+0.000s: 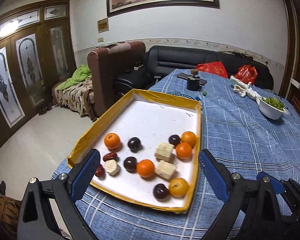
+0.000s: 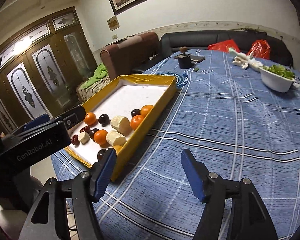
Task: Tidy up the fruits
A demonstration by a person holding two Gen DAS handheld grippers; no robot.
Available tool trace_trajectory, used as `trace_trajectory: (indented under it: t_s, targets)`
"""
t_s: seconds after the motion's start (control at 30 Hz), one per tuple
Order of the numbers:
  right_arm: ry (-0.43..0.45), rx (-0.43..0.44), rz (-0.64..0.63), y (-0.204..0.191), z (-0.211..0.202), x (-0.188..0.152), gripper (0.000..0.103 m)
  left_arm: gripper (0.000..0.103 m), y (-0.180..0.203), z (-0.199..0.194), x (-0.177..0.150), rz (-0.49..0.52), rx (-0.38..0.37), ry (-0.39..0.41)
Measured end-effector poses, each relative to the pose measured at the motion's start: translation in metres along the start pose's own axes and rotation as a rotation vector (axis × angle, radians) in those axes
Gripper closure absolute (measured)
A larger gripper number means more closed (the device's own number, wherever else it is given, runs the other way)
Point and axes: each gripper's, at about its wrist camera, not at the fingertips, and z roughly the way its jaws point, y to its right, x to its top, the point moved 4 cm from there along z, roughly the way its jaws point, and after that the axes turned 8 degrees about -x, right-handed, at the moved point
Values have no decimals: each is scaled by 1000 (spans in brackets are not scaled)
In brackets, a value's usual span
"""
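A yellow-rimmed white tray (image 1: 166, 97) lies on the blue plaid table and holds several oranges (image 1: 145, 168), several dark plums (image 1: 134, 143), red dates (image 1: 110, 156) and pale cut banana pieces (image 1: 164, 152), all bunched in its near half. My left gripper (image 1: 148, 172) is open and empty, hovering over the tray's near end with its fingers astride the fruit. My right gripper (image 2: 148, 172) is open and empty above the bare cloth, just right of the tray (image 2: 164, 94). The left gripper's body (image 2: 36, 140) shows at the left of the right wrist view.
A white bowl of greens (image 1: 271, 108) stands at the far right of the table. A black cup (image 1: 193, 83), a phone and a pale cloth toy (image 1: 244, 88) lie at the far end. Red bags rest on a black sofa behind. The table edge drops off left of the tray.
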Motion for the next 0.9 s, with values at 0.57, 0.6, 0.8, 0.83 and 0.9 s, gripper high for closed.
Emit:
trace_trajectory:
  t_s: [0.57,0.6,0.8,0.83,0.9]
  targets:
    - [39,-93,-2,21,-17,-10,18,5,28,6,-10,36,-23,-40]
    - [41,-98,2,22,-18,-10,16,5,28,6,-10,37,-22,-40]
    - [50,-115,4,23,-20,-10,14,5,28,7,-12,33,-27,-48]
    - [52,-123,2,23,-20,-10,12,5,27,7,-13,33,-28,-49]
    - [59,-137,-5,22,-21,-11,11,5,27,7,-13,33,-29,-49]
